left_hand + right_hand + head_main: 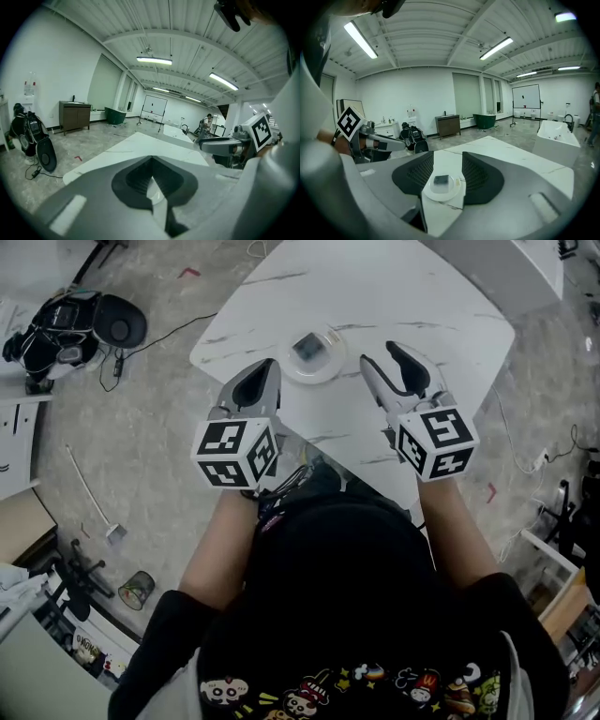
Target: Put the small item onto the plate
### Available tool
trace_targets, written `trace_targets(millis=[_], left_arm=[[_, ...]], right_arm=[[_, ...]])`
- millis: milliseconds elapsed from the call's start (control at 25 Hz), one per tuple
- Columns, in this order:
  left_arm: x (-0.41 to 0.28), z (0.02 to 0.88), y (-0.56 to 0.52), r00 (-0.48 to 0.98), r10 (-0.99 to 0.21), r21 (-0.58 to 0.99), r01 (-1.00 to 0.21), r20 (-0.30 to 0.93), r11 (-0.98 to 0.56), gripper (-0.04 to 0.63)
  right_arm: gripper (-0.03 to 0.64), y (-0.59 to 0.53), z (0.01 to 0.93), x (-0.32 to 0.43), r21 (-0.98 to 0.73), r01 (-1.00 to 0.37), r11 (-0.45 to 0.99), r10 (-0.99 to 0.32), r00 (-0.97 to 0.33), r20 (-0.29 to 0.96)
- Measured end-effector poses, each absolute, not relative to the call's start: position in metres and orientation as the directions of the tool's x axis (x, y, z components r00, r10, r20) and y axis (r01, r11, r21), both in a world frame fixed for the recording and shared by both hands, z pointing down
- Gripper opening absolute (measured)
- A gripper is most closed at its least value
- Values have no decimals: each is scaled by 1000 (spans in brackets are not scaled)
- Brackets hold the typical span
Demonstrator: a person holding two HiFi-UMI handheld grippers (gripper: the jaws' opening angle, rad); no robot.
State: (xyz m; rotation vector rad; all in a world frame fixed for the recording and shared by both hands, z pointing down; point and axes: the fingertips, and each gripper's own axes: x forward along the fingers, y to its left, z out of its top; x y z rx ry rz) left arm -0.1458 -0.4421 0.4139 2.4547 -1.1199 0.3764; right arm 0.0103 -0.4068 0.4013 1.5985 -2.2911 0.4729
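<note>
Clenched on nothing at the left gripper (269,365); spread wide and empty at the right gripper (380,352). Flanking the white plate (330,372) from the marble table's (422,306) near edge, bare tabletop beyond. Resting mid-plate: small item (307,347), flat, square, grey.

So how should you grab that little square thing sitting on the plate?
Probably from straight above, with the open right gripper pinching two opposite flat sides of the small square item. It lies flat and low in the middle of the plate, so the rim would likely block a sideways approach.
</note>
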Motion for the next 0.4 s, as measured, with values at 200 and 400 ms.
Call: trace_targets(millis=[200, 400], left_arm=[[-152, 409, -436, 642, -655, 243, -762, 399, -600, 0], [-157, 410, -438, 637, -658, 243, -766, 402, -594, 0]], right_arm=[[202, -395, 400, 14, -82, -953, 292, -860, -299, 413], [202, -393, 401, 18, -74, -959, 272, -866, -278, 416]])
